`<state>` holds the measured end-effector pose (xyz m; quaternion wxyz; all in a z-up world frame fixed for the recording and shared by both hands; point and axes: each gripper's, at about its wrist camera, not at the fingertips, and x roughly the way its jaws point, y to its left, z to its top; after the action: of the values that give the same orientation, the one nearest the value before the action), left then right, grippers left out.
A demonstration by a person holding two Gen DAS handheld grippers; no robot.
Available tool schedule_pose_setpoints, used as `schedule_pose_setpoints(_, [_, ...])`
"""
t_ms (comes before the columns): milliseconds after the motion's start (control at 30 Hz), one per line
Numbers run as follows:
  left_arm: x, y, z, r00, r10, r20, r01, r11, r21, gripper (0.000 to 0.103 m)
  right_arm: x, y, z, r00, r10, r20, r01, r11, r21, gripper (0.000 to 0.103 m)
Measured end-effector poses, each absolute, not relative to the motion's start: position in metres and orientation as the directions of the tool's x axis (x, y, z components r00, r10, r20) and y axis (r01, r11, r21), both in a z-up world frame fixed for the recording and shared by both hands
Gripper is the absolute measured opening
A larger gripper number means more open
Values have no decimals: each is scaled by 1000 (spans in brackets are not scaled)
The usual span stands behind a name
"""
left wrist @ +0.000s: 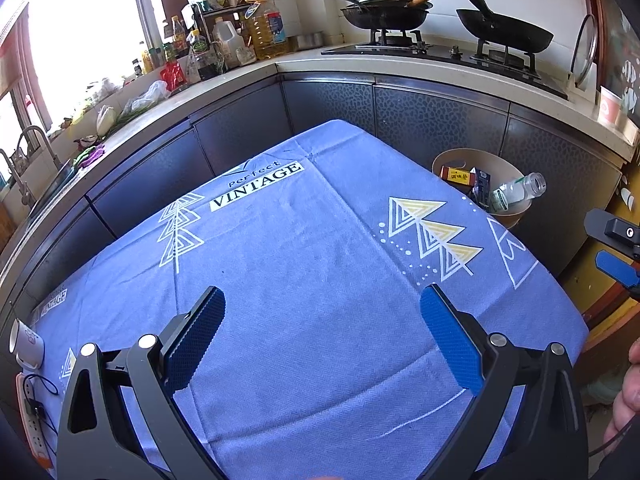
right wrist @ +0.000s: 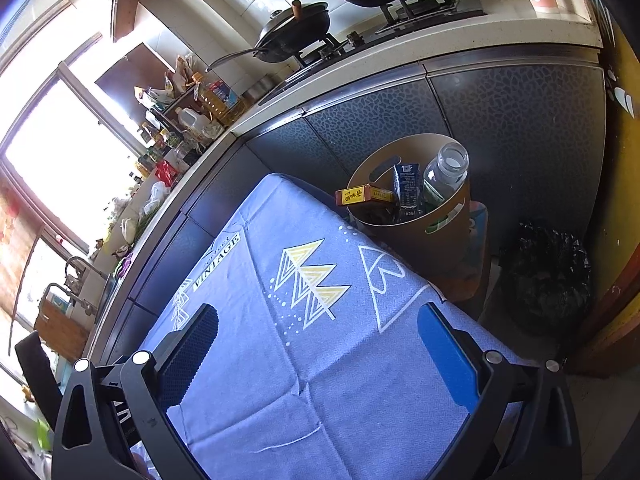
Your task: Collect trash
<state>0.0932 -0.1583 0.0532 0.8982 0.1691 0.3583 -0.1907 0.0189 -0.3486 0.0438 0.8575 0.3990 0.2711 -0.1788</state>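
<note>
A tan round bin (left wrist: pixel 516 213) (right wrist: pixel 452 220) stands beyond the table's far right corner. In it are a yellow-red box (left wrist: pixel 456 176) (right wrist: pixel 362 195), a dark blue carton (left wrist: pixel 482 186) (right wrist: pixel 408 188) and a clear plastic bottle (left wrist: pixel 520 188) (right wrist: pixel 444 172) leaning over the rim. My left gripper (left wrist: pixel 322 304) is open and empty over the blue tablecloth (left wrist: pixel 304 240). My right gripper (right wrist: pixel 318 320) is open and empty over the cloth's right part (right wrist: pixel 320 380); it also shows at the right edge of the left wrist view (left wrist: pixel 616 252).
Dark cabinets (left wrist: pixel 440 120) and a counter with two woks (left wrist: pixel 384 10) on a stove run behind the table. Bottles (left wrist: pixel 264 32) crowd the counter corner. A white mug (left wrist: pixel 26 344) and a power strip (left wrist: pixel 34 412) sit at the table's left edge. A black trash bag (right wrist: pixel 548 276) lies right of the bin.
</note>
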Motion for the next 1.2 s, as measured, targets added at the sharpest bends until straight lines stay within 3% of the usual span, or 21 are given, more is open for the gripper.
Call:
schedule_pose_setpoints(833, [93, -150, 58, 674, -223, -704, 454, 877, 157, 97, 26, -340, 51, 786, -77, -613, 510, 642, 573, 99])
schedule_pose_setpoints(1200, [97, -143, 61, 649, -258, -715, 459, 883, 98, 97, 25, -340, 52, 787, -76, -612, 509, 641, 575, 99])
